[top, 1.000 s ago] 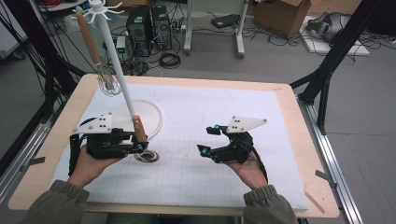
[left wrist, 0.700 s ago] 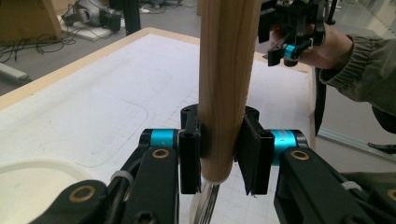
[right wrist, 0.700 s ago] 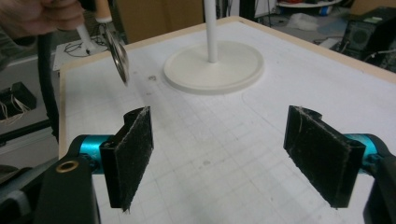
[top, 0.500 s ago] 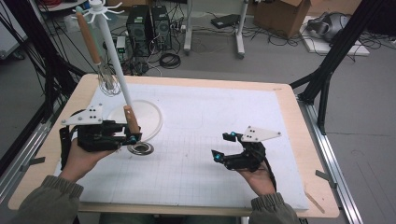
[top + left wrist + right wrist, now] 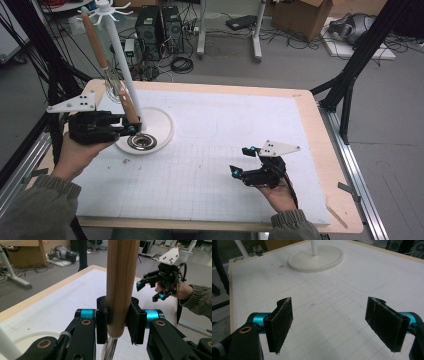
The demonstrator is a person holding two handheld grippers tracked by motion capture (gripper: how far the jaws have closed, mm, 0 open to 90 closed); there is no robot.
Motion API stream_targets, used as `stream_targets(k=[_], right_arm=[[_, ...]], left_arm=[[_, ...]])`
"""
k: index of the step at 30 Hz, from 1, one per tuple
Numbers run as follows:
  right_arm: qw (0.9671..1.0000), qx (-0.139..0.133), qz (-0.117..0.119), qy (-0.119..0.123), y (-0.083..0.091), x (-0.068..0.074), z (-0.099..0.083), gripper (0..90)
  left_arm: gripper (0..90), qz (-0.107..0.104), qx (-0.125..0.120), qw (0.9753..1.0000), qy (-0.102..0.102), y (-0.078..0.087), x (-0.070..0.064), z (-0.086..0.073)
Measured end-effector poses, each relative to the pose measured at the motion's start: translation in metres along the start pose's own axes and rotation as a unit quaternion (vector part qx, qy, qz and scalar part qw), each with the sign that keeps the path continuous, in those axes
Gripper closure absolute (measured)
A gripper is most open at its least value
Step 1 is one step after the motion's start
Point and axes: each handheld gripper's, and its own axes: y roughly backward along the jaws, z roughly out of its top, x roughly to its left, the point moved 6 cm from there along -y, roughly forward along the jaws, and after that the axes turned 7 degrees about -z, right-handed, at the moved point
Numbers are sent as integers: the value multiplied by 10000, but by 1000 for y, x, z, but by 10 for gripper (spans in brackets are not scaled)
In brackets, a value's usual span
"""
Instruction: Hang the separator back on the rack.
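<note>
Covering the table, a white mat carries the stand, its round base at the left. Left gripper is clamped on the wooden handle of a whisk, handle upright, wire end down on the base. Right gripper hangs well apart, jaws spread, empty.

Smooth matt wooden handle, shiny metal whisk wires, glossy white plastic stand base, fuzzy black jaws.
</note>
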Motion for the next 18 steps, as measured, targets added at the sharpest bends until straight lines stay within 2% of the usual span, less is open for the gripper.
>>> stream_targets(k=[5,18], right_arm=[[10000,71,-26,46,-2,3,-1,212],[10000,70,-35,52,-2,1,-2,209]], left_arm=[[716,14,-9,10000,57,1,6,8],[716,52,-50,10000,-2,7,17,37]])
